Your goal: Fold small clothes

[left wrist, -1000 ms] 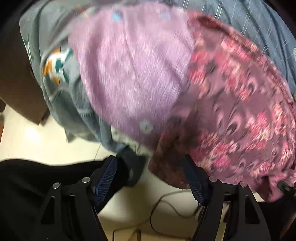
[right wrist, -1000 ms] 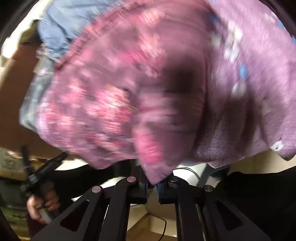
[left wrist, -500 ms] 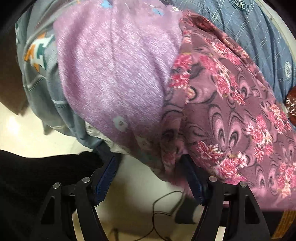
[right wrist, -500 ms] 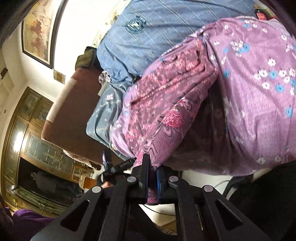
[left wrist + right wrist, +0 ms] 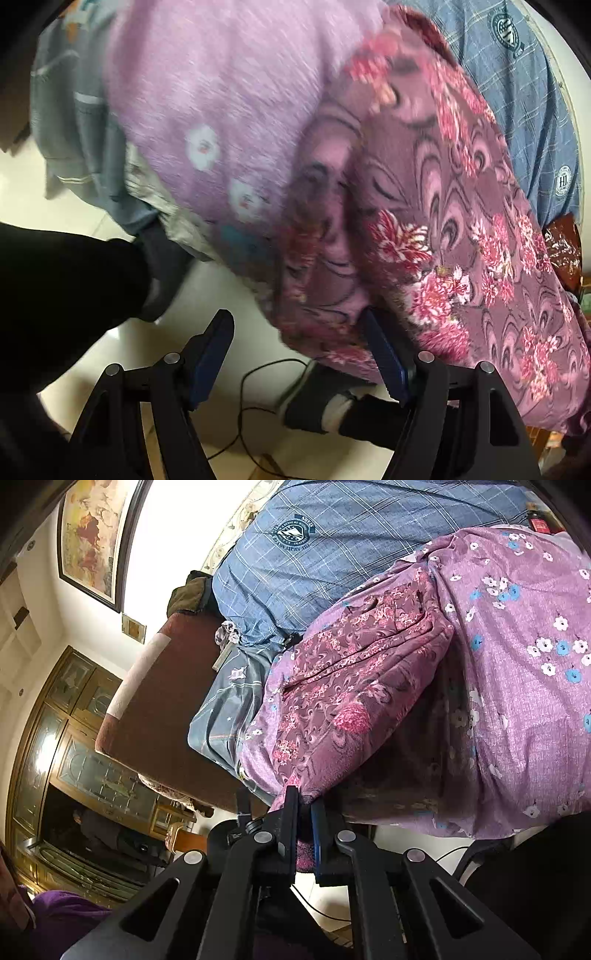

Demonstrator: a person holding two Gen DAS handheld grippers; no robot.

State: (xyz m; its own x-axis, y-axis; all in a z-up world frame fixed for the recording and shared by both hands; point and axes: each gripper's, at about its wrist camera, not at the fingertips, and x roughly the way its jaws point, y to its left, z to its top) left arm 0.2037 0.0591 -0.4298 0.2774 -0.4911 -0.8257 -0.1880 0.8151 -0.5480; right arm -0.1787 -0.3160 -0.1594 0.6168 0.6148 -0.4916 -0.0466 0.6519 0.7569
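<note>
A maroon floral garment (image 5: 347, 701) lies folded on a light purple flowered cloth (image 5: 524, 686) at the bed's near edge. My right gripper (image 5: 303, 812) is shut on a corner of the maroon garment, which hangs between its jaws. In the left wrist view the same maroon garment (image 5: 461, 236) drapes over the edge beside the purple cloth (image 5: 229, 96). My left gripper (image 5: 299, 343) is open; the garment's hem hangs by its right finger (image 5: 384, 354) and is not held.
A blue plaid blanket (image 5: 354, 542) covers the bed behind. A grey-blue garment (image 5: 229, 705) lies to the left on a brown mattress (image 5: 162, 701). Below are pale floor tiles (image 5: 221, 295), a black cable (image 5: 266, 373) and a person's dark foot (image 5: 321, 406).
The left gripper has moved closer to the maroon garment's hanging hem. The right gripper, still clamped on the garment's corner, has drawn back from the bed, so more of the room shows.
</note>
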